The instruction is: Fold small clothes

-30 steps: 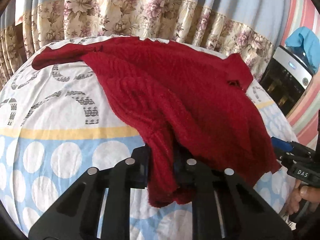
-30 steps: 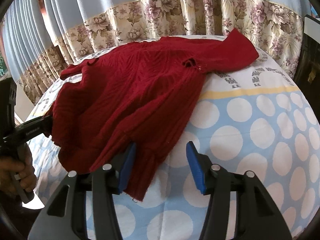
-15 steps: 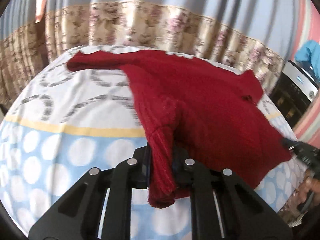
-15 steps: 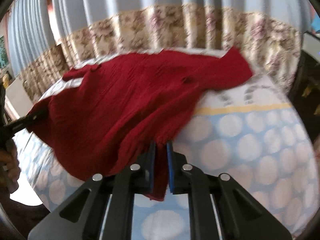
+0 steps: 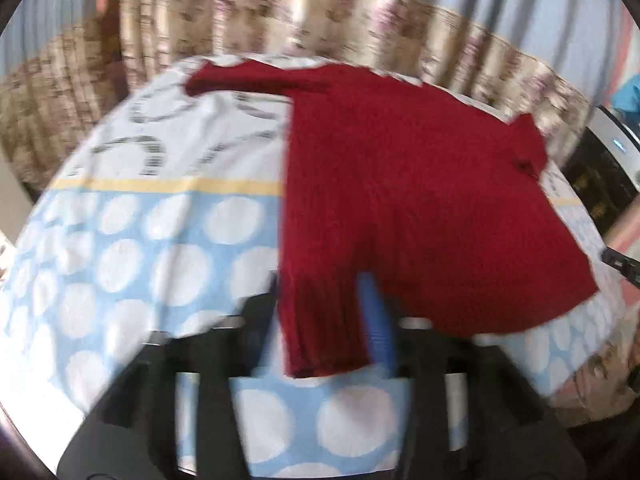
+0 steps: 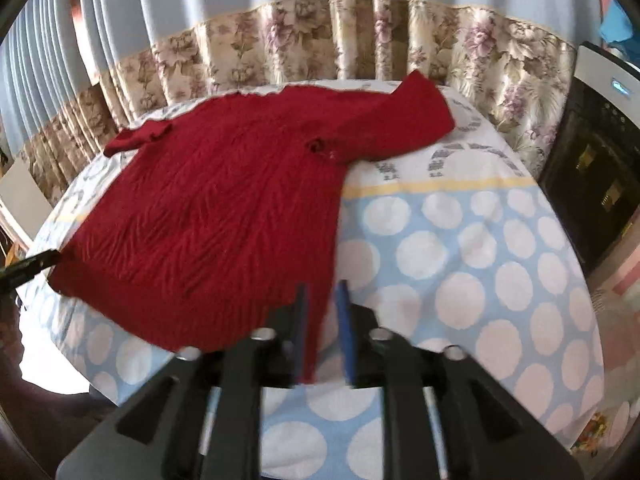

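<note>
Spotted sheet (image 6: pixel 460 248), red sweater (image 6: pixel 224 208) flat, hem nearest (collar far)

Bare sheet (image 6: pixel 472 248) right of sweater (image 6: pixel 224 216); curtain (image 6: pixel 360 40) blocks beyond.

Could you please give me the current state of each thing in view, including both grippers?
Dark red knitted sweater: spread flat on the cloth, sleeves out to the sides, not yet folded.
Left gripper: blurred, jaws apart, hem corner between them.
Right gripper: jaws slightly apart, hem corner between them.
Blue cloth with white dots: smooth under the sweater.
</note>
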Motion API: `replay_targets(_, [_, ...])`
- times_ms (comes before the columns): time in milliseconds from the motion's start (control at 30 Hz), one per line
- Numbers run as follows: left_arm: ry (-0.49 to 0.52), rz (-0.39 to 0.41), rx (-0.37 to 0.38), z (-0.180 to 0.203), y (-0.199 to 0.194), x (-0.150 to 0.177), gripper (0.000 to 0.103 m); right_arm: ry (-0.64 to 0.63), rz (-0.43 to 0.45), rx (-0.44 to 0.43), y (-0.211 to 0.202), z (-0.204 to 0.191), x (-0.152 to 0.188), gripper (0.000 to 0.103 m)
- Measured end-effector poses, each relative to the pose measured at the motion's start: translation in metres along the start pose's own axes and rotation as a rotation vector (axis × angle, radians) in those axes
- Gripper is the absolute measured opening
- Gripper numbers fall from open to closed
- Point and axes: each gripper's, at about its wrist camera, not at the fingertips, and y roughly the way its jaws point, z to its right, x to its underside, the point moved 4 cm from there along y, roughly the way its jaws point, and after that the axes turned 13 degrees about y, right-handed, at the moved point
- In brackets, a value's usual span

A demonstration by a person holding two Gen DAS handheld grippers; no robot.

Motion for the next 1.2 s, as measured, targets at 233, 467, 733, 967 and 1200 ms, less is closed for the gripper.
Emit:
replay_targets(233, [0.001, 0.104, -0.048, -0.016, -0.024, -0.026, 0.075, 0.006, 0.132, -0.006, -0.020, 0.014, -0.036, 0.048])
replay_targets(467, [0.027, 0.183, -0.103, -0.001, -0.030, -0.052, 0.090, 0.055, 0.267, -0.034, -0.041, 0.009, -0.056, 0.082])
replay_targets(733, [0.033, 0.201, -0.108, 0.014, -0.038, -0.063, 0.095, 0.091, 0.254, -0.065, -0.043, 0.001, -0.054, 0.091])
replay_targets(967, [0.022, 0.218, -0.151, -0.010, -0.030, -0.088, 0.096, 0.035, 0.246, -0.104, -0.024, -0.040, -0.069, 0.091])
replay_targets(1200, [0.026, 0.211, -0.176, -0.069, 0.023, -0.138, 0.097, 0.079, 0.254, 0.038, 0.035, -0.097, -0.112, 0.091])
